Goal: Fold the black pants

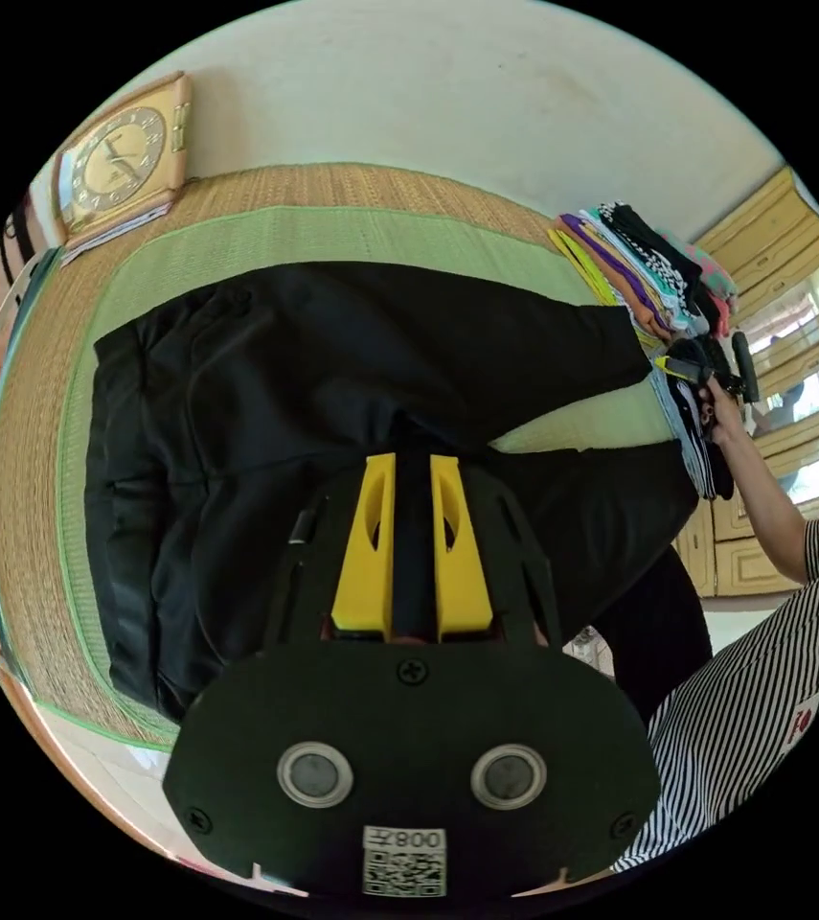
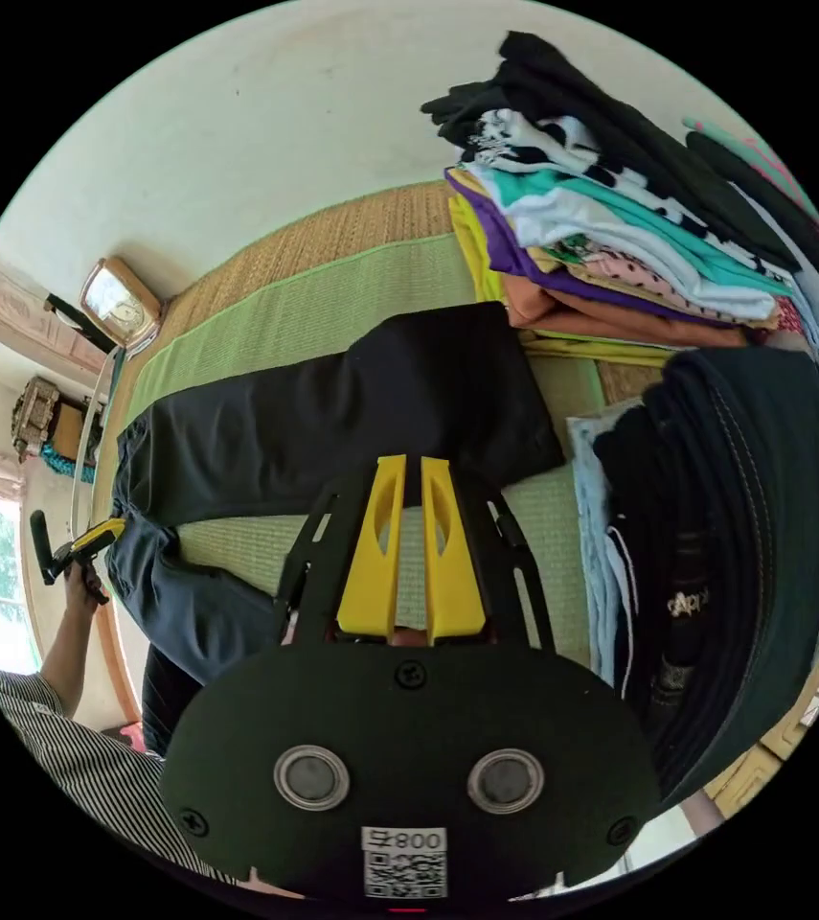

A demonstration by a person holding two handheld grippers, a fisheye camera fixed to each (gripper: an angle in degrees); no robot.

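The pants [image 1: 332, 383] lie spread on the mat [image 1: 332, 240]. Relative to them, the stack of folded clothes [image 2: 620, 249] sits just beyond the leg ends, the clock [image 1: 126, 163] past the waist, against the wall.

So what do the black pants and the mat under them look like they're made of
The black pants look like a smooth, matte woven fabric, possibly synthetic: soft folds, little sheen, no visible texture. The mat looks like woven straw or reed: fine parallel ribs, tan at the edge, with a green band. The yellow tongs look like hard matte plastic.
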